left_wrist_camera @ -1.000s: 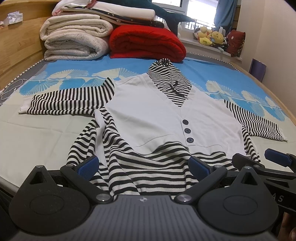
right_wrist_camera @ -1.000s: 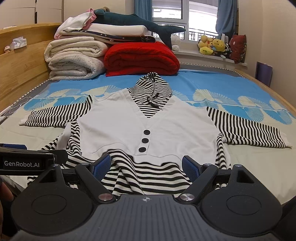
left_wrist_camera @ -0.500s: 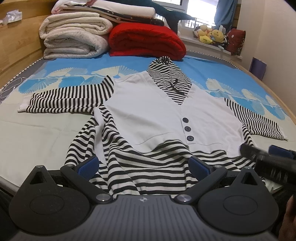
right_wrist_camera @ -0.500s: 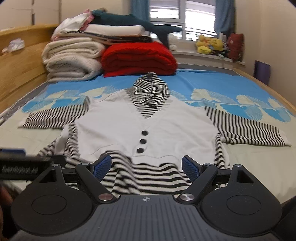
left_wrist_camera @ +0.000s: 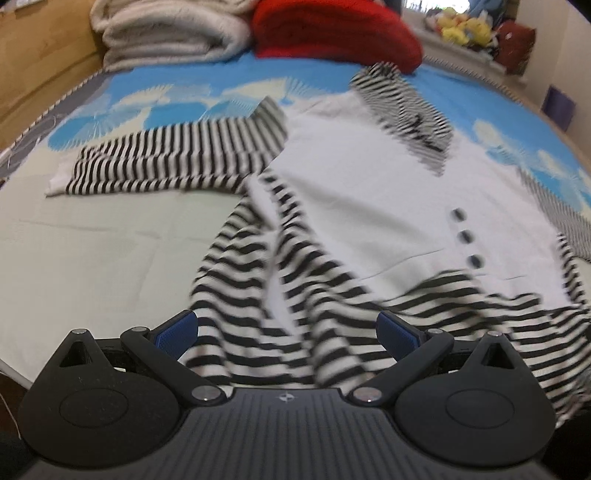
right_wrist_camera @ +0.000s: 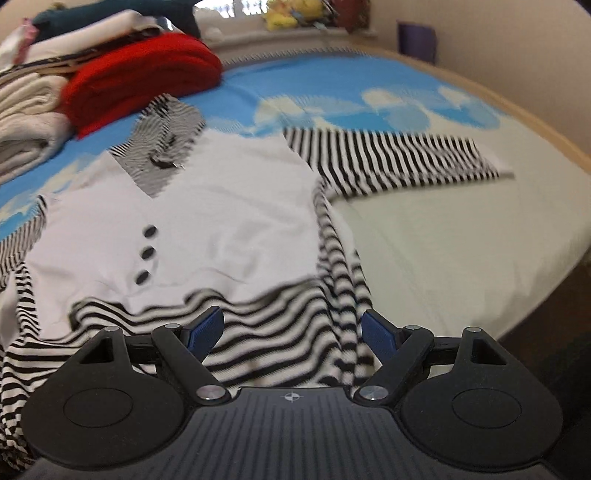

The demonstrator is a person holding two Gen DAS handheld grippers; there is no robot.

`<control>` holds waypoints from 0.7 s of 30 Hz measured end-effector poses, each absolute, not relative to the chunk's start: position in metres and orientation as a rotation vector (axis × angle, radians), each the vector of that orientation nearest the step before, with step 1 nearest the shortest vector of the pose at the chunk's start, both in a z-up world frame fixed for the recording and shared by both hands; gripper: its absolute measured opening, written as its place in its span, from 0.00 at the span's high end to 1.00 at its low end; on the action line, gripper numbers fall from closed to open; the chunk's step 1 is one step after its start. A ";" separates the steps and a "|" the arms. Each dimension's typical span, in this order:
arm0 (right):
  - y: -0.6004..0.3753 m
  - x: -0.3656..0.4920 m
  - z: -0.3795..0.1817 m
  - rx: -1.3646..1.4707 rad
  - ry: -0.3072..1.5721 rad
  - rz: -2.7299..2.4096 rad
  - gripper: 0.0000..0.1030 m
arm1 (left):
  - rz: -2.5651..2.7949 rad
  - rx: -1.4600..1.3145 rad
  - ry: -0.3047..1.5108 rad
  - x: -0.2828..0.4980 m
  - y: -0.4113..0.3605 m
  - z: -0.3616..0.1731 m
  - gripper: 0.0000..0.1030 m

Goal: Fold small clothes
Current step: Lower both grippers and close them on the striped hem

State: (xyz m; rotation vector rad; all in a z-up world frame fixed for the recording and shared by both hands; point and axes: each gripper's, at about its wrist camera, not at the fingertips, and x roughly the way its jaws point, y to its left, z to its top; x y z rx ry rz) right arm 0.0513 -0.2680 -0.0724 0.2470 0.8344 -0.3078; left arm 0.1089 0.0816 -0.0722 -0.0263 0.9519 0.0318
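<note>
A small white-fronted top with black-and-white striped sleeves, hood and hem [left_wrist_camera: 369, 206] lies face up and spread on the bed; it also shows in the right wrist view [right_wrist_camera: 221, 214]. Three dark buttons [right_wrist_camera: 147, 253] run down its front. My left gripper [left_wrist_camera: 288, 328] is open, low over the striped hem at its left part. My right gripper [right_wrist_camera: 293, 328] is open, low over the hem near the right side seam. Both views are blurred by motion. Neither gripper holds cloth.
The bed sheet [left_wrist_camera: 92, 251] is pale green near me and blue patterned farther off. Folded cream blankets [left_wrist_camera: 166, 33] and a red blanket [left_wrist_camera: 332, 29] are stacked at the head. A wooden bed frame edge [right_wrist_camera: 535, 122] runs along the right. Plush toys [left_wrist_camera: 461, 27] sit on the sill.
Both grippers have moved forward and down toward the hem. The left view has swung left and the right view has swung right, so each gripper has left the other's view.
</note>
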 end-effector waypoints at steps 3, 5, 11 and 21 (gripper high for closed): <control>-0.279 0.054 -0.083 0.291 0.886 -0.352 0.20 | 0.043 -0.071 1.004 0.110 0.095 -0.089 0.00; -0.285 0.054 -0.090 0.315 0.919 -0.384 0.22 | 0.049 -0.125 1.042 0.109 0.100 -0.098 0.04; -0.301 0.053 -0.107 0.343 0.988 -0.446 0.70 | 0.102 -0.254 1.113 0.108 0.111 -0.114 0.42; -0.319 0.047 -0.108 0.396 0.990 -0.465 0.94 | 0.192 -0.176 1.105 0.103 0.106 -0.108 0.87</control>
